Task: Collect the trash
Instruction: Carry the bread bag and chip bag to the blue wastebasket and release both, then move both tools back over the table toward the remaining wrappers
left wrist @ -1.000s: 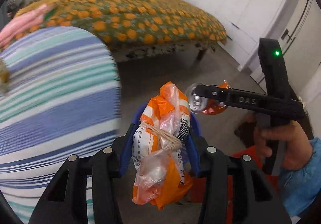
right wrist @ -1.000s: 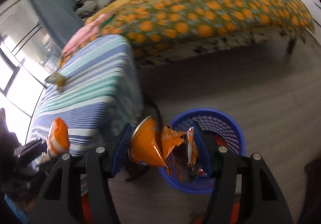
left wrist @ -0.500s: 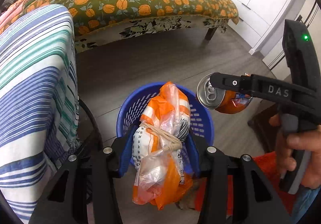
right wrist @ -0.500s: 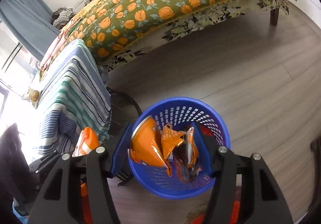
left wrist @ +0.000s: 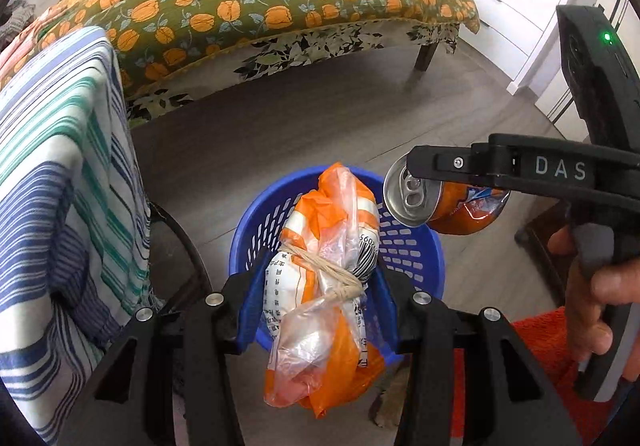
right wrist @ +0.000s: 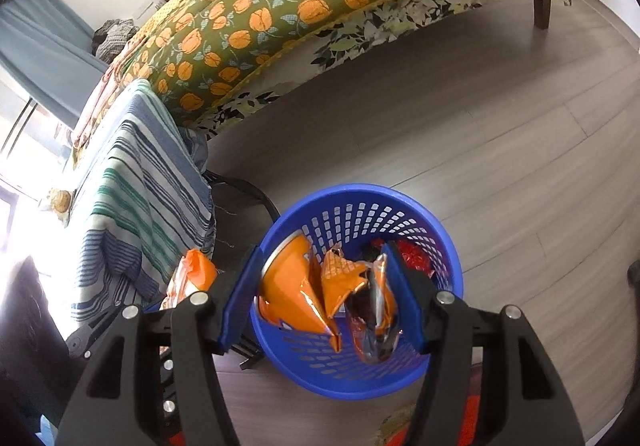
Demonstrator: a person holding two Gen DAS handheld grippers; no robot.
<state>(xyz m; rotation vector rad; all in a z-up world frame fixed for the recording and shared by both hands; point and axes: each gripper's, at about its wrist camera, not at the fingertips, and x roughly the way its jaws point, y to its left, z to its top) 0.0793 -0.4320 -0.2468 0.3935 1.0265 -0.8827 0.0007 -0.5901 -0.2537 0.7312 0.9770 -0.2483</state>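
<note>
The left gripper (left wrist: 316,310) has its fingers (left wrist: 244,310) pinching a tied bundle of orange-and-clear plastic bags (left wrist: 328,282), gripped at its string-bound waist. The bundle hangs directly above the blue perforated basket (left wrist: 416,258) on the floor.

The right gripper (right wrist: 324,298) carries 2 items between its fingers (right wrist: 240,302): a crushed orange drink can (right wrist: 286,286) and a crumpled orange snack wrapper (right wrist: 368,310). Its jaws are opening at this moment, with both items between them and the pads at their sides. In the left wrist view the can (left wrist: 440,202) sits over the basket's right rim. The basket (right wrist: 440,238) already holds a red wrapper (right wrist: 416,258) at its far wall.

Beyond the basket: a striped blue-green cloth (left wrist: 60,166) draped to the left, and a bed (left wrist: 280,6) with an orange floral cover across the wooden floor (right wrist: 480,134).

Step in hand: the deposit phase, judged from both loads poised over the basket.

Next move calls for:
1. Spread the right fingers fully so the can and wrapper fall inside the rim.
2. Keep the can inboard of the rim; it may otherwise strike the edge and roll away.
3. Release the bundle with the left fingers once the right load clears.
</note>
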